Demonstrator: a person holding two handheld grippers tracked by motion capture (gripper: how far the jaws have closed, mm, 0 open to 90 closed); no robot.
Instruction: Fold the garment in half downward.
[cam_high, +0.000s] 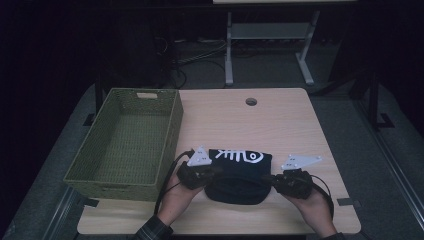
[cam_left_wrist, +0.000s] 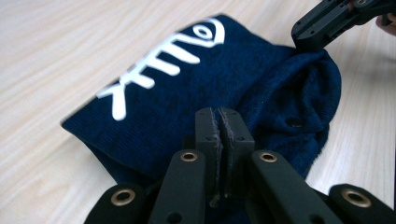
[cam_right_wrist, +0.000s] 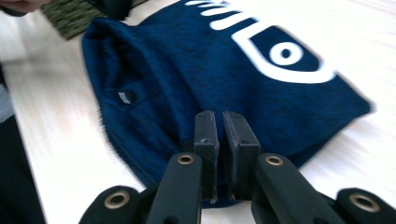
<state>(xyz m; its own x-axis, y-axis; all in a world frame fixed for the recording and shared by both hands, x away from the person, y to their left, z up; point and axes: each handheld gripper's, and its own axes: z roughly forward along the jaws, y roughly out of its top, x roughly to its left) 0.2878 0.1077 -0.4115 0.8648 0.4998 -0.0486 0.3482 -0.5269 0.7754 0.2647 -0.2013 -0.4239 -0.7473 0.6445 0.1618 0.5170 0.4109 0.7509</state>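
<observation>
A dark blue folded garment (cam_high: 240, 165) with a white fish-skeleton print lies on the near half of the wooden table (cam_high: 285, 125). Its near fold bulges up between my two grippers. My left gripper (cam_high: 216, 171) is at the garment's left edge. In the left gripper view its jaws (cam_left_wrist: 219, 114) are pressed together over the cloth (cam_left_wrist: 187, 93). My right gripper (cam_high: 270, 178) is at the right edge. In the right gripper view its jaws (cam_right_wrist: 220, 116) stand nearly together, low on the fabric (cam_right_wrist: 196, 70). The right gripper (cam_left_wrist: 327, 18) also touches the garment's far corner in the left gripper view.
A green woven basket (cam_high: 170, 130) stands open on the left part of the table, close to the garment. A round cable hole (cam_high: 251, 101) sits near the table's far edge. A desk frame (cam_high: 270, 35) stands on the dark floor beyond.
</observation>
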